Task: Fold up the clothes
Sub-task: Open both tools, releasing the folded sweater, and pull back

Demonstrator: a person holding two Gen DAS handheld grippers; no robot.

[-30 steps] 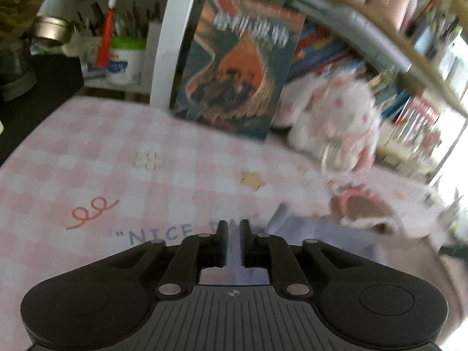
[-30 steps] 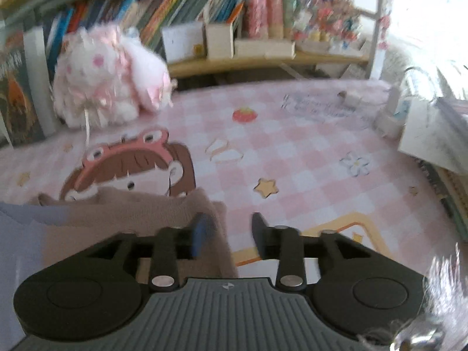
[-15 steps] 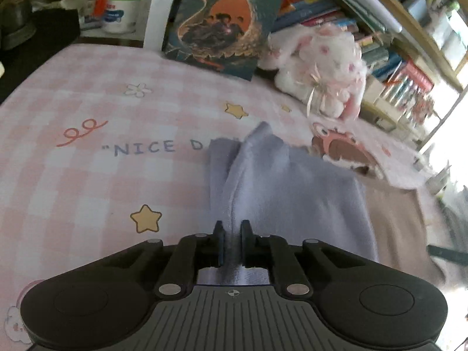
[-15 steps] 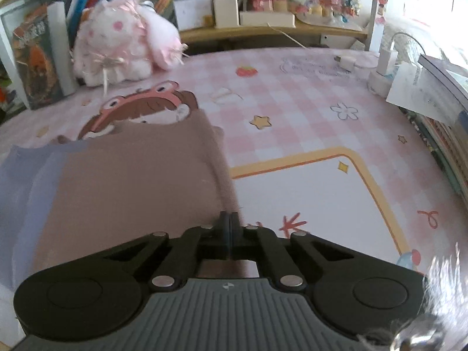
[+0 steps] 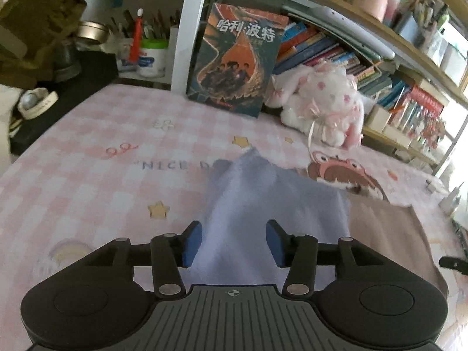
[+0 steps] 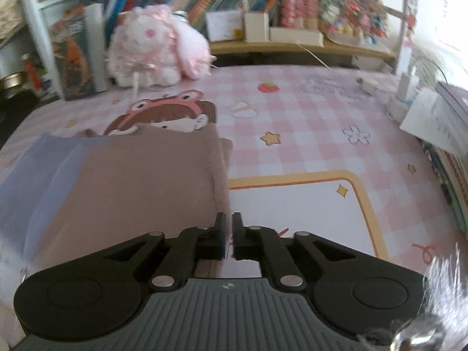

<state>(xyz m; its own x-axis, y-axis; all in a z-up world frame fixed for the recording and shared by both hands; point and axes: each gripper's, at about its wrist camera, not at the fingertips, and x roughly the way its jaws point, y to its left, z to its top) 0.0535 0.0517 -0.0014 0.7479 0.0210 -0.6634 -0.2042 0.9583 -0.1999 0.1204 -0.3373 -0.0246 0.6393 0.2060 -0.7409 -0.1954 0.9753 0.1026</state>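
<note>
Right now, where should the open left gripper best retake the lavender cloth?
Judging by its lie, grip the near hem of the lavender cloth, coming low from the near side. It lies flat between the open left gripper fingers, and its far corner peaks up, out of easy reach.

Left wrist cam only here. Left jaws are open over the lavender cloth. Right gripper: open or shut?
Observer: The right gripper has its jaws nearly together with a thin gap. I cannot tell whether they pinch fabric.
Operator: Where on the cloth?
Observer: At the near end of the brown cloth, on its right edge, beside the mat's yellow-bordered white panel.
Operator: Anything further right?
Observer: A sheet of paper lying on stacked books at the table's right side.
</note>
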